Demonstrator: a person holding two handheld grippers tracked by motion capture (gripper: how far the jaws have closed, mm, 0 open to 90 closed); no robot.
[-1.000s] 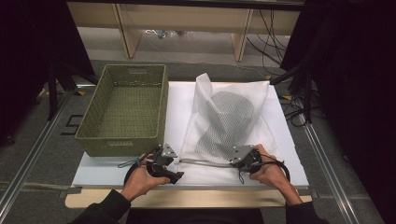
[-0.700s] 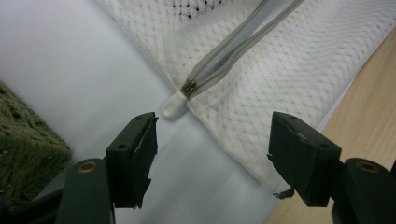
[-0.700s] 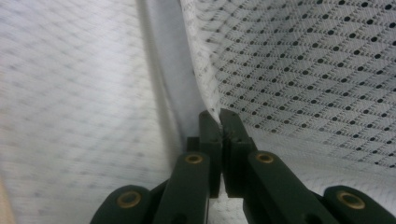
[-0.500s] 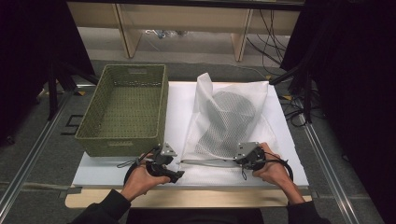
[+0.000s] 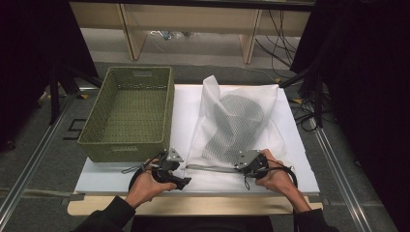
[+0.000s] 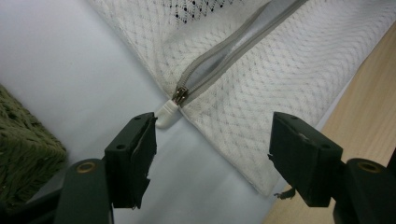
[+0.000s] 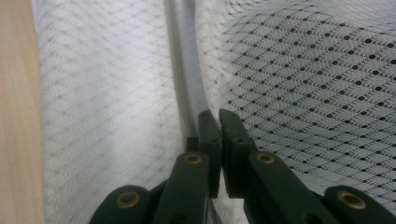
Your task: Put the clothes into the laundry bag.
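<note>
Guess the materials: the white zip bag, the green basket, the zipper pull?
Bag: looks like soft white synthetic mesh, matte, with a diamond weave that lets a dark item show through. Basket: woven olive fibre, maybe paper cord or plastic rattan; the plaited texture leaves that open. Zipper pull: smooth white, probably plastic or rubber, on a metallic-looking slider with grey tape.

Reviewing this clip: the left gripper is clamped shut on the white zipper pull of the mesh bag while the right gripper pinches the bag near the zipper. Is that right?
Not quite. The left gripper is open, its jaws wide apart around the zipper pull, as the left gripper view shows. The right gripper does pinch the mesh bag near the zipper.
</note>
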